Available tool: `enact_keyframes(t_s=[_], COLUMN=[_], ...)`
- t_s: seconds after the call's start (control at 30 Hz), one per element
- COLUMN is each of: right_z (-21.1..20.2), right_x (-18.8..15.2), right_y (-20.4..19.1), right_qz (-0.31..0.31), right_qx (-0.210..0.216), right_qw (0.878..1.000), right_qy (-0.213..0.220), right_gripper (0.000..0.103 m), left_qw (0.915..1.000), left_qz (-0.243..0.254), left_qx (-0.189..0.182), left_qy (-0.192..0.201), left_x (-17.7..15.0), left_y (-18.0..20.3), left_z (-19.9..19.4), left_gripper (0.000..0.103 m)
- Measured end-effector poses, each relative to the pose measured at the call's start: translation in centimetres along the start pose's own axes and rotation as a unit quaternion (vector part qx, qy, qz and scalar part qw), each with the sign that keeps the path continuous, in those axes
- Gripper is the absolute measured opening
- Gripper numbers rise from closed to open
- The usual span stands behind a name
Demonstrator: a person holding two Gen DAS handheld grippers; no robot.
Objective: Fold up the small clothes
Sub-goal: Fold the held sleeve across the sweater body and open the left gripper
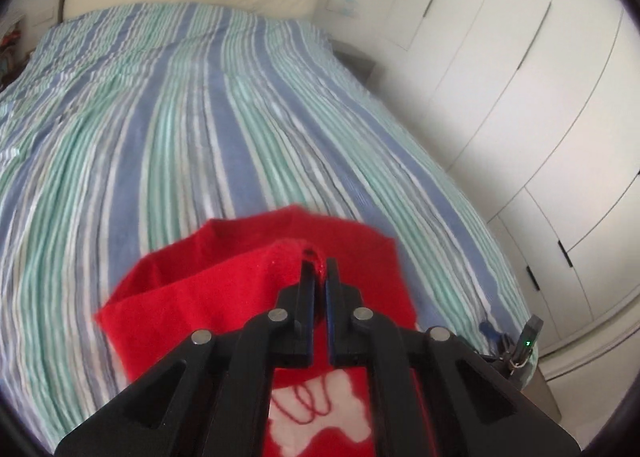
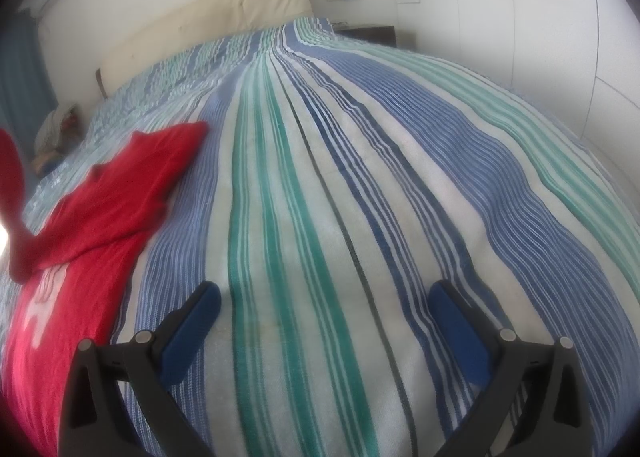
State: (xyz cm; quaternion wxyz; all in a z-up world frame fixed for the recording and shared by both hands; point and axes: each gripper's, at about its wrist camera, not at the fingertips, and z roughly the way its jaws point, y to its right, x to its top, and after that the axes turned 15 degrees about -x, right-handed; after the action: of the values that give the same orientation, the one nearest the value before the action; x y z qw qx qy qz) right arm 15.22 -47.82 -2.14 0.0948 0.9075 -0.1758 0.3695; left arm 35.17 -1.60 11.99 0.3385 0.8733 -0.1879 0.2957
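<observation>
Left gripper [image 1: 318, 269] is clamped on a fold of the red garment [image 1: 248, 285], lifted cloth draping back toward the lower frame over the white print; the pinch sits at the fingertips, centre-low in the left wrist view. In the right wrist view the garment lies at the left edge, long axis running lower left to upper middle, sleeve tip pointing up-right. Right gripper [image 2: 326, 311] is wide apart, holding nothing, over bare striped bedspread [image 2: 360, 177], garment well to its left. Left hand is nearer. Plenty of free bedspread ahead and right; bed edge and wardrobe [image 1: 520, 77] on the right side.
</observation>
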Motion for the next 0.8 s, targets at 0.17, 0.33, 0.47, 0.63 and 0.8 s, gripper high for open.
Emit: enact_keyframes(t_s=[0.17,0.33,0.47,0.63,0.8], right_z=[0.1,0.0,0.0,-0.1,-0.1], right_x=[0.1,0.1,0.1,0.0,0.0], right_y=[0.0,0.3,0.5,0.5,0.5], right_qz=[0.000,0.004,0.008,0.010,0.006], right_qx=[0.000,0.004,0.008,0.010,0.006], right_qw=[1.000,1.000,1.000,1.000,1.000], right_qy=[0.000,0.002,0.004,0.005,0.004], right_gripper=[0.103,0.103,0.103,0.103,0.103], left_qw=[0.9985,0.9965,0.9795,0.9610,0.9805], left_qz=[-0.006,-0.064,-0.099,-0.137,-0.120], left_qx=[0.003,0.053,0.173,0.237,0.155], left_qy=[-0.055,-0.011,-0.031,-0.038,0.012], left_x=[-2.8,-6.3,-11.3,-17.2,-17.8], left_y=[0.2,-4.8,-11.5,-17.1,-15.5], left_z=[6.5,3.0,1.1,-2.6,-6.1], left_gripper=[0.049,0.072,0.079,0.071,0.085])
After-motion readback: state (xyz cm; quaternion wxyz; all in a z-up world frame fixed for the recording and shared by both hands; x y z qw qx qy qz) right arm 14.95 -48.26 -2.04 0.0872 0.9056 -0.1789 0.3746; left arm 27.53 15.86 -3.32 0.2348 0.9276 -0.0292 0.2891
